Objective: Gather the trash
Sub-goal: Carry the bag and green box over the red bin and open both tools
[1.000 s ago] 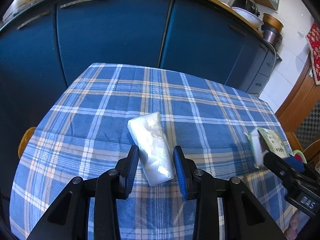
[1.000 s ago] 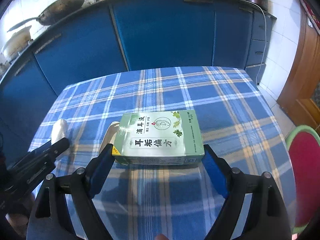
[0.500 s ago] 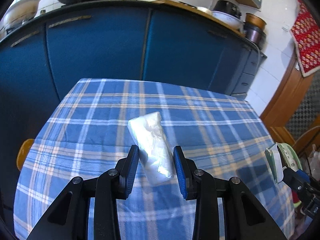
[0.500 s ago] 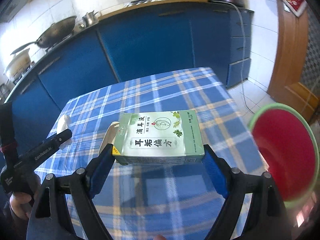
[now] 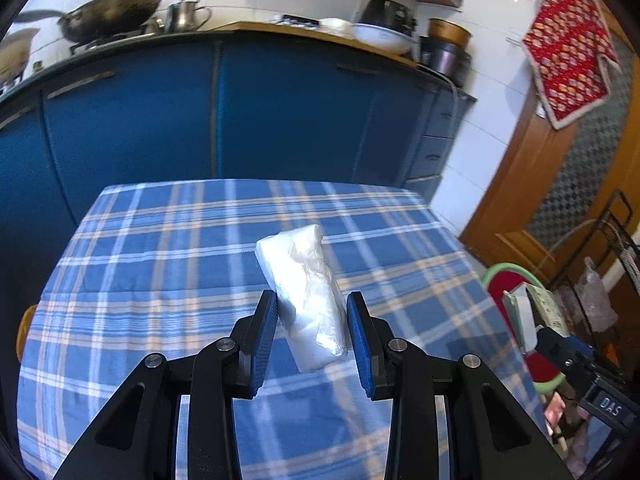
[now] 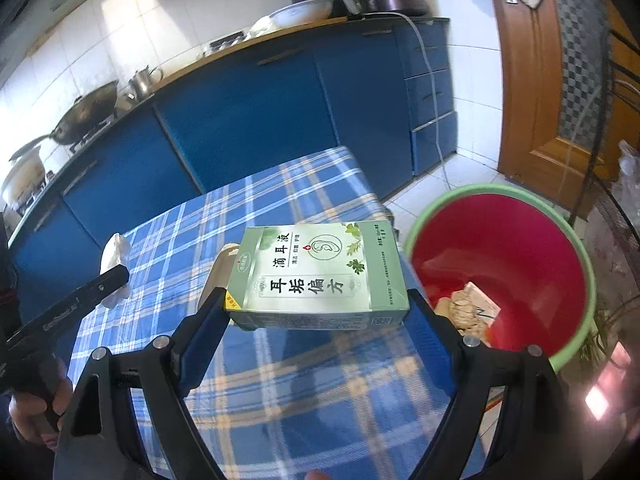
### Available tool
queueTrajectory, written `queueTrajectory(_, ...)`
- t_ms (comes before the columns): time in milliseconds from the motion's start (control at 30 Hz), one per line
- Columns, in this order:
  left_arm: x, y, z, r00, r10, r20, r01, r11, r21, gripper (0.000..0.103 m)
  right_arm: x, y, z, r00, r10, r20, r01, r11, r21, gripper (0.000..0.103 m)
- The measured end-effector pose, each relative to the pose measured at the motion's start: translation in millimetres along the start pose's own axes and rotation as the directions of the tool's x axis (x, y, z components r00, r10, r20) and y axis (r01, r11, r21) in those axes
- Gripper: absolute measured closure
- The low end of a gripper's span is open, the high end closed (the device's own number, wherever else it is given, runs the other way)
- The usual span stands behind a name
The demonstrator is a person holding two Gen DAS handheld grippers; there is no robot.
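Blue-checked table point(image 5: 160, 280) at centre frame. Left gripper point(image 5: 312, 332) fingers pinch a soft, slippery plastic-wrapped packet point(image 5: 304, 292); right gripper point(image 6: 316, 320) fingers clamp a light, crushable medicine box point(image 6: 316, 276) endwise.

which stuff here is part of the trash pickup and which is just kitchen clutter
Part of the job:
- white plastic-wrapped packet, held in the left gripper
- green box, held in the right gripper
- red bucket with scraps inside

Just lying about:
- wok
- kettle
- white bowl
- red cloth hanging up
- plaid tablecloth
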State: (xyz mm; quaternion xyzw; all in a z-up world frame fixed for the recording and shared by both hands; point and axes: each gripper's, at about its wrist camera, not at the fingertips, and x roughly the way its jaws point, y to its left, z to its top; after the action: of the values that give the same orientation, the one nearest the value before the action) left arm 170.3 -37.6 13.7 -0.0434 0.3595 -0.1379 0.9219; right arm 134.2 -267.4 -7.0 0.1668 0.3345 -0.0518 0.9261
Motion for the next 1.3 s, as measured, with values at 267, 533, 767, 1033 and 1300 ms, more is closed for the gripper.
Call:
queueTrajectory(267,-0.1,-47.9,-1.3,0.997,-0.075,-0.028,0.077,0.995,0.064,0.066,-18.0,-37.8,-0.6,0.999,-0.04,0.019,0.039,0.997,0.07,0.016)
queueTrajectory(533,17.8,-97.8,-1.8,0.986,-0.149,-0.075,0.157,0.98,0.119,0.066,-25.5,-76.0,-0.6,0.996,-0.08,0.028,0.076,0.988,0.137,0.016)
queueTrajectory(767,37.9,-147.1,-5.8,0.97,-0.211,-0.121,0.231,0.955,0.188,0.066,-21.1,-117.3,-1.8,0.993,-0.115,0.016,0.109,0.971,0.215,0.016)
queueTrajectory(1033,57.4,-196.9,-10.3,0.954,-0.247,-0.17,0.285,0.923,0.257,0.066,-7.3,-157.4,-3.4,0.991,-0.132,-0.017,0.131,0.951,0.278,0.016)
queueTrajectory(1300,77.0,-229.5,-18.1,0.942,-0.257,-0.217,0.315,0.902,0.296,0.066,9.0,-182.8,-1.3,0.989,-0.139,-0.052,0.148,0.941,0.305,0.015)
